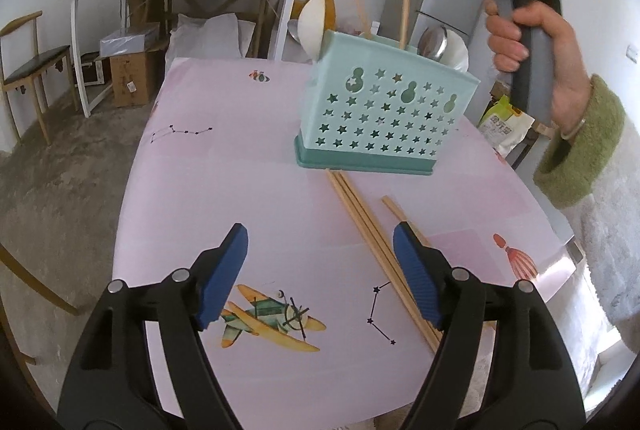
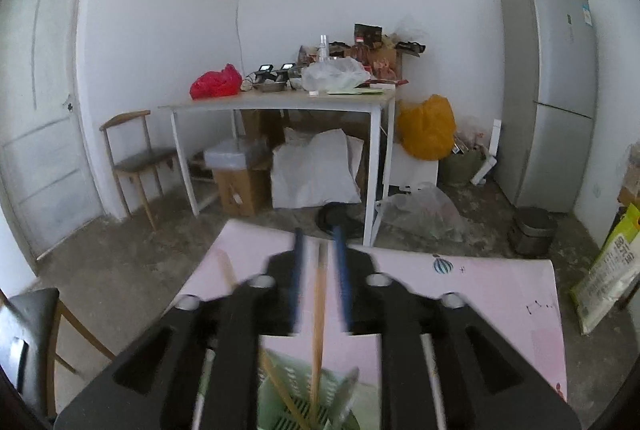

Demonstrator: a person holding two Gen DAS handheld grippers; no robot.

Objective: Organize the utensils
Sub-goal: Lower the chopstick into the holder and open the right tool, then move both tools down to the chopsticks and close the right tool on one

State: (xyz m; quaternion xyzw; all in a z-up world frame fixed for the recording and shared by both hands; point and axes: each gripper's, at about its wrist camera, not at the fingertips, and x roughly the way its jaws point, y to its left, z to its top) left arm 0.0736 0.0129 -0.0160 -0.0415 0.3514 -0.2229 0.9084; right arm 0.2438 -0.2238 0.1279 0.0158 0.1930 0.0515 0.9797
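left gripper fingers spread over tabletop | right gripper fingers loosely around chopstick, contact unclear | above caddy | spare chopsticks on tabletop

A home: fridge, cluttered side table, wooden chair.

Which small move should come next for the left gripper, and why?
Probably lower the left gripper onto the chopsticks lying loose on the table. Its jaws are open and empty, while the holder already has utensils in it, and the right gripper is over it with one chopstick.
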